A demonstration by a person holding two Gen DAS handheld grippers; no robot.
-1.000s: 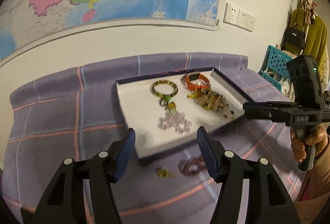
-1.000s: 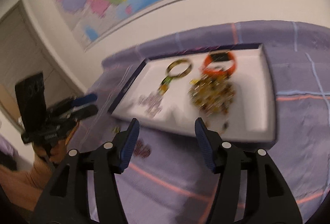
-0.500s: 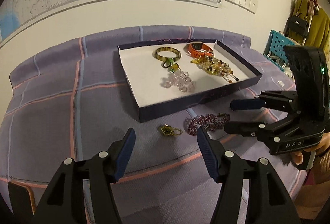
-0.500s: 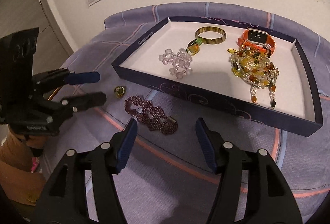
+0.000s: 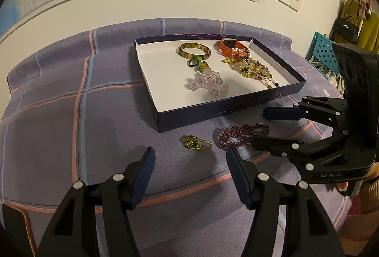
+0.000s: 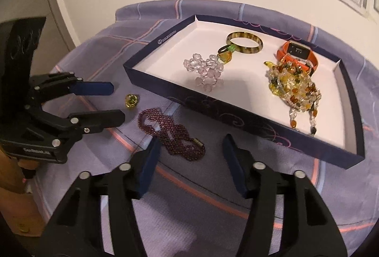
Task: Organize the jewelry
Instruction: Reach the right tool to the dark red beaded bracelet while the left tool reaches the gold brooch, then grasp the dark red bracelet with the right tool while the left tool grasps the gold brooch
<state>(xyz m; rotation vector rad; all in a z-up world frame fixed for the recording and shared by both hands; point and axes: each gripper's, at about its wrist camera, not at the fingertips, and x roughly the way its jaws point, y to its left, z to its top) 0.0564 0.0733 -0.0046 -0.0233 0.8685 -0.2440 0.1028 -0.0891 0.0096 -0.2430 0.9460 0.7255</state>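
The purple bead necklace point(image 6: 171, 133) lies on the desk point(image 6: 213, 186) outside the tray point(image 6: 236, 119), just ahead of the right gripper point(image 6: 190, 160), whose jaws stand wide and empty. It likely handles light, limp and prone to slipping; take hold across a bunched loop. The left gripper point(image 5: 189, 171) is likewise wide, the small gold ring point(image 5: 196, 143) just ahead of its jaws.

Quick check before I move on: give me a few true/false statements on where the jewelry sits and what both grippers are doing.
1. The dark purple beaded bracelet lies on the cloth outside the navy-walled white tray. True.
2. The orange smartwatch lies outside the tray. False: it is inside, by the far wall.
3. The right gripper is shut on the bracelet. False: its jaws are open and empty.
4. The left gripper is open and empty. True.
5. The small gold-green ring lies on the cloth. True.
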